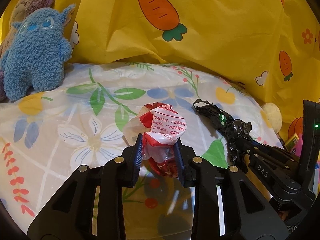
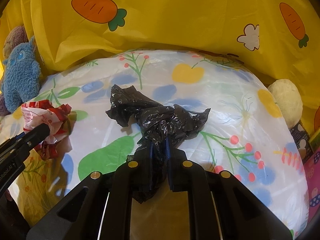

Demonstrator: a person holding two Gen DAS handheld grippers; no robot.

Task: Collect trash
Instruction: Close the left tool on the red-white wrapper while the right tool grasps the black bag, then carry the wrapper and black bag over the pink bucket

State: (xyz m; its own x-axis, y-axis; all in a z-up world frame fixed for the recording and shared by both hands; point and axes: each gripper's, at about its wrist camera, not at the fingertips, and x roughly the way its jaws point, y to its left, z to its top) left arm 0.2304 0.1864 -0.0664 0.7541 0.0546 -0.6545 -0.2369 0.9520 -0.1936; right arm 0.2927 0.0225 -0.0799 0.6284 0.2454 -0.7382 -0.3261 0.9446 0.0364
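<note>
My left gripper (image 1: pixel 159 142) is shut on a crumpled red and white wrapper (image 1: pixel 166 124) with printed text, held just above the flowered plastic cover (image 1: pixel 70 120). It also shows at the left of the right wrist view, where the wrapper (image 2: pixel 46 116) sits in the left gripper (image 2: pixel 43 129). My right gripper (image 2: pixel 159 146) is shut on a crumpled black plastic bag (image 2: pixel 158 118), which trails forward over the cover (image 2: pixel 230 100). In the left wrist view the black bag (image 1: pixel 226 124) hangs from the right gripper (image 1: pixel 243 150) at the right.
A blue plush toy (image 1: pixel 38 54) and a brown one (image 1: pixel 30 2) sit at the back left. A yellow carrot-print sheet (image 1: pixel 200 30) rises behind. A cream plush ball (image 2: pixel 286 100) and colourful boxes (image 2: pixel 314 170) lie at the right edge.
</note>
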